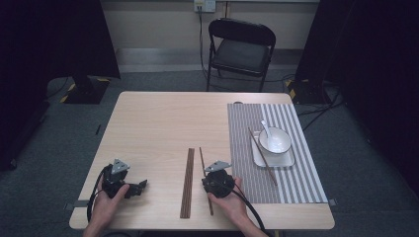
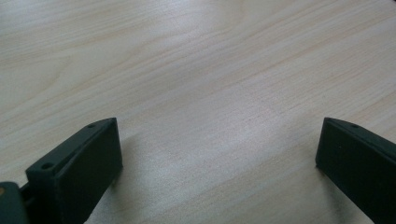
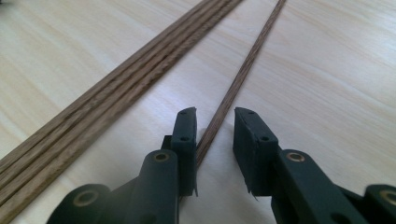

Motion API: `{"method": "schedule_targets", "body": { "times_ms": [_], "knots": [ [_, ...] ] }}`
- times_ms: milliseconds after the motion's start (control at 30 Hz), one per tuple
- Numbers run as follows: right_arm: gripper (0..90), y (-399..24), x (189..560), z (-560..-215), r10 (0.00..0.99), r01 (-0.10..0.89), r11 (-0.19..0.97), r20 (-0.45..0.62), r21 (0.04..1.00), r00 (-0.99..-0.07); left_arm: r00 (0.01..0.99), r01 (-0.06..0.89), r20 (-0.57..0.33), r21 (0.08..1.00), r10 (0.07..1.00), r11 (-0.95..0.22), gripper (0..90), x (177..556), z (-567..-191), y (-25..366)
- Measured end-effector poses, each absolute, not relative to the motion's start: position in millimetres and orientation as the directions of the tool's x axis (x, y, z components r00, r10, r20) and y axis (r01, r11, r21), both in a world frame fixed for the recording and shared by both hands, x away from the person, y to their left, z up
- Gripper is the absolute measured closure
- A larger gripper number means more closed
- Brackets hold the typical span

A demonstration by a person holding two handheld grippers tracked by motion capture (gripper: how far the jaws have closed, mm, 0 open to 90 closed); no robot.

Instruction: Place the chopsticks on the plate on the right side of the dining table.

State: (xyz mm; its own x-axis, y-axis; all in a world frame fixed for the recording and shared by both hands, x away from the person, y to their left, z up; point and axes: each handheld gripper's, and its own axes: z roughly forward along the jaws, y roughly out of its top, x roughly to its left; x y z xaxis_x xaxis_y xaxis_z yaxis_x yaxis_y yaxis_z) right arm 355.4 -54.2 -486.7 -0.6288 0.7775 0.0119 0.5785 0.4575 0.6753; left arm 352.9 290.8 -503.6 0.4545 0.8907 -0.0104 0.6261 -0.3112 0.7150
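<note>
A single brown chopstick (image 1: pixel 202 160) (image 3: pixel 243 74) lies on the wooden table near its front middle. My right gripper (image 1: pixel 217 178) (image 3: pixel 215 114) points down over its near part. The jaws straddle the stick with a narrow gap, and the stick runs close along the left fingertip (image 3: pixel 187 126). A flat row of several chopsticks (image 1: pixel 188 180) (image 3: pixel 126 86) lies just left of it. My left gripper (image 1: pixel 138 188) (image 2: pixel 217 126) rests at the front left, jaws wide open over bare wood, nothing between them.
A grey striped placemat (image 1: pixel 291 182) covers the table's right side. On it stand a white square plate (image 1: pixel 289 160), a white bowl (image 1: pixel 275 140) with a spoon (image 1: pixel 265 127), and another chopstick (image 1: pixel 264 158) laid across the plate. A black chair (image 1: pixel 240 49) stands beyond the table.
</note>
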Motion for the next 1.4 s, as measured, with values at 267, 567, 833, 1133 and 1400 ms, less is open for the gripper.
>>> {"method": "schedule_targets", "body": {
  "times_ms": [267, 567, 833, 1133, 1400],
  "knots": [
    [75.9, -59.6, 361.9, -486.8, 0.805, 0.596, 0.431, 0.011, 0.677, -0.594, 0.453, 0.626, -0.011, 0.715, 0.891, -0.310, 0.0, 352.9, -503.6, 290.7],
    [79.0, -65.9, 372.9, -487.4, 0.819, 0.600, 0.418, 0.002, 0.683, -0.573, 0.454, 0.626, -0.010, 0.715, 0.891, -0.311, 0.0, 352.9, -503.6, 290.7],
    [74.2, -73.9, 379.9, -488.1, 0.838, 0.608, 0.394, 0.003, 0.689, -0.546, 0.453, 0.626, -0.011, 0.715, 0.891, -0.310, 0.0, 352.8, -503.6, 290.7],
    [74.2, -87.6, 359.0, -486.1, 0.836, 0.616, 0.408, -0.005, 0.674, -0.549, 0.454, 0.626, -0.011, 0.715, 0.891, -0.311, 0.0, 352.9, -503.6, 290.7],
    [83.0, -89.3, 359.7, -486.1, 0.852, 0.629, 0.389, -0.003, 0.673, -0.523, 0.455, 0.626, -0.010, 0.715, 0.891, -0.312, 0.0, 352.9, -503.6, 290.8]
  ]
}}
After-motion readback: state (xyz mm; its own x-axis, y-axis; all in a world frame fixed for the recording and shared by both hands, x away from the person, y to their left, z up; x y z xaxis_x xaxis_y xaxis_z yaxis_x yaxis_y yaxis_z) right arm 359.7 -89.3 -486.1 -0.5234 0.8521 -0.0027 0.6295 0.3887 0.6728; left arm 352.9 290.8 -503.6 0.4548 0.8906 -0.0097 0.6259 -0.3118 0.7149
